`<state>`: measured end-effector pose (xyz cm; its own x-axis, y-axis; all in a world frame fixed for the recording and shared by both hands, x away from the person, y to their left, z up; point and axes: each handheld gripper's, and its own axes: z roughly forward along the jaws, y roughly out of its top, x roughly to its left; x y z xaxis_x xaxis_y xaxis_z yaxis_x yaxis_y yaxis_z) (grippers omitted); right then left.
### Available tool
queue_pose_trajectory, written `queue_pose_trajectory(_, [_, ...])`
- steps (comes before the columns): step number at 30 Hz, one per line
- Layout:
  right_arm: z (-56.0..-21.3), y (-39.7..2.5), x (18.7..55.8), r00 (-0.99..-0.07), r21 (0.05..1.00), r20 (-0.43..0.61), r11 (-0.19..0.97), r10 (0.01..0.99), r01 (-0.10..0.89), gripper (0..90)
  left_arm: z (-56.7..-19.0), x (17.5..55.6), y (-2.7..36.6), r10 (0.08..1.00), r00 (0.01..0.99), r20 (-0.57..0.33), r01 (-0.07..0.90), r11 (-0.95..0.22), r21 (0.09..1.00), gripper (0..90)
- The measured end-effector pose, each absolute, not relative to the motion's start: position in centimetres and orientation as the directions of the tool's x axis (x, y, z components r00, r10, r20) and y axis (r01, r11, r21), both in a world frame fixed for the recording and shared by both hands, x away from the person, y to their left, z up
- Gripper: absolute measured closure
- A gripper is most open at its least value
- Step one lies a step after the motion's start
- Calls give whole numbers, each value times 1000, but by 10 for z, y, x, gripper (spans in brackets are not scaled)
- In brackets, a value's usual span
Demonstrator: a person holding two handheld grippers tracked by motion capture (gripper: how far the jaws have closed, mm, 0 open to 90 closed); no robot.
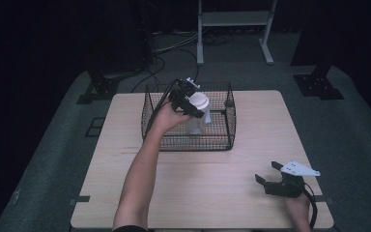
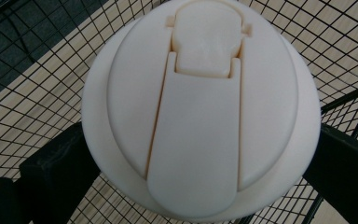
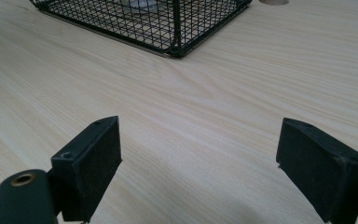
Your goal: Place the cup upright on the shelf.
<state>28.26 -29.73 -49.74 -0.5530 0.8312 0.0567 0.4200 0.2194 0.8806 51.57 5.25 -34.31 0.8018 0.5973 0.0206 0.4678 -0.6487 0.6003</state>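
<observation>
Over the wire basket [image 1: 232, 121], left claw [image 1: 195, 104] clamps a white-lidded bottle [image 1: 198, 113]; right claw [image 1: 269, 175] rests jaws apart on the tabletop [image 1: 212, 183], well apart from it.

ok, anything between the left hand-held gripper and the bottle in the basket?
Nothing visible. The left hand-held gripper already has its jaws on either side of the white flip-top lid of the bottle, inside the wire basket.

Table [image 1: 212, 193]: pale wood, rectangular.
Floor [image 1: 348, 130]: grey carpet.
Frame [image 1: 234, 19]: white metal stand, behind table.
Cables [image 1: 174, 48]: on floor.
</observation>
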Motion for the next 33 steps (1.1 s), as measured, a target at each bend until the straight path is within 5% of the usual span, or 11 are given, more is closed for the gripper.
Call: queue_pose_trajectory(33, [-497,-298,282,-550,884,58,213,833,416,129,-330,499,78,604,795,55,450,-648,615,22])
